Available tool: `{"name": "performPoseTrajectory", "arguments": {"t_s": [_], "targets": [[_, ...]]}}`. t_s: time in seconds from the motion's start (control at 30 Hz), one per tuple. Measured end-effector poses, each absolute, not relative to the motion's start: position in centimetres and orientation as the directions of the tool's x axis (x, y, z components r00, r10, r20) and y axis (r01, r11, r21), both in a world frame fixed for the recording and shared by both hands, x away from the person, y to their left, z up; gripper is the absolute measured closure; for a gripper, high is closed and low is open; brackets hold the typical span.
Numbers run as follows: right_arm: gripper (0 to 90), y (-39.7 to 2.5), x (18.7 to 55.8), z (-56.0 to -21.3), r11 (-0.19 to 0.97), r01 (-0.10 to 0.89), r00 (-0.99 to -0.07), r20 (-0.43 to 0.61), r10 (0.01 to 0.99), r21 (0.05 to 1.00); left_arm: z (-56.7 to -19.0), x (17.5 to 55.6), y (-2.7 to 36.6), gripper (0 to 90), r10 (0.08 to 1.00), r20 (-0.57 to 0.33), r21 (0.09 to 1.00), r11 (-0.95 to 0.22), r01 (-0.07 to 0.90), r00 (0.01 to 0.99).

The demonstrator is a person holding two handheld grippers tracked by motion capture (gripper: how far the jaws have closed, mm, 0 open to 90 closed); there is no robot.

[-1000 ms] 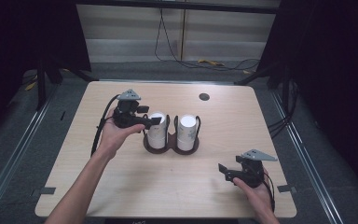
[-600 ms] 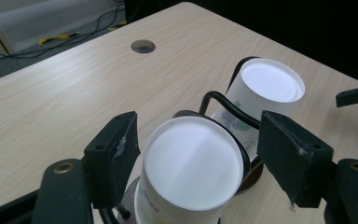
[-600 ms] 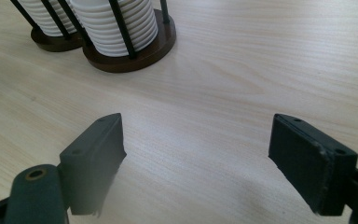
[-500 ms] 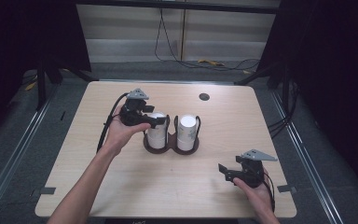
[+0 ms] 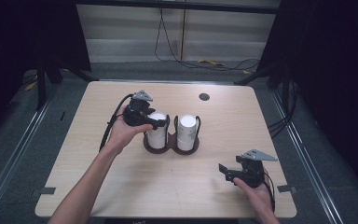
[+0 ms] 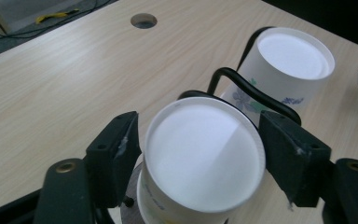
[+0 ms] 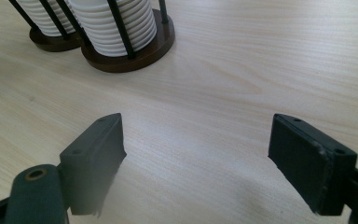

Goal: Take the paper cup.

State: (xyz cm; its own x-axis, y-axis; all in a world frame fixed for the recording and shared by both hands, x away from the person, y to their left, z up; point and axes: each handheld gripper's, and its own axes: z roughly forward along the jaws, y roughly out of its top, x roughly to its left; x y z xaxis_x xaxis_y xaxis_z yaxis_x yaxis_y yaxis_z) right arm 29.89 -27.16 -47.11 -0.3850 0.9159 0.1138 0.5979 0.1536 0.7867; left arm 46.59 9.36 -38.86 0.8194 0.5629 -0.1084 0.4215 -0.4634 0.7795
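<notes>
At the rack (image 5: 170,145), left gripper (image 6: 200,154) jaws straddle the top cup (image 6: 204,158), not yet pinching; squeeze gently, lift straight. Right gripper (image 7: 196,158) jaws wide, empty.

The white cup stacks (image 6: 205,158) are showing a blue-and-green flower print; the holder (image 5: 170,144) is showing dark brown with black wire, over a pale wood-grain counter (image 5: 261,121); the tongs (image 6: 205,154) are showing black.

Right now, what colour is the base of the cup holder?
Dark brown base under white cups; the right gripper view shows it best.
</notes>
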Motion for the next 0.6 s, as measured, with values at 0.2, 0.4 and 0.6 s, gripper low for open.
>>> {"name": "performPoseTrajectory", "arguments": {"t_s": [0.2, 0.4, 0.6], "targets": [[18.3, -27.14, 29.92, -47.13, 0.155, 0.598, -0.385, 0.113, 0.916, 0.786, -39.08, 46.57, 9.00, 31.2, 0.569, -0.090, 0.763, -0.488, 0.424, 0.817], [18.3, -27.17, 29.93, -47.14, 0.153, 0.599, -0.384, 0.114, 0.916, 0.786, -39.20, 46.84, 8.94, 30.7, 0.583, -0.094, 0.740, -0.501, 0.448, 0.807], [18.3, -27.14, 29.91, -47.13, 0.157, 0.597, -0.387, 0.110, 0.916, 0.787, -39.30, 47.05, 8.81, 30.0, 0.585, -0.101, 0.715, -0.519, 0.468, 0.804]]}}
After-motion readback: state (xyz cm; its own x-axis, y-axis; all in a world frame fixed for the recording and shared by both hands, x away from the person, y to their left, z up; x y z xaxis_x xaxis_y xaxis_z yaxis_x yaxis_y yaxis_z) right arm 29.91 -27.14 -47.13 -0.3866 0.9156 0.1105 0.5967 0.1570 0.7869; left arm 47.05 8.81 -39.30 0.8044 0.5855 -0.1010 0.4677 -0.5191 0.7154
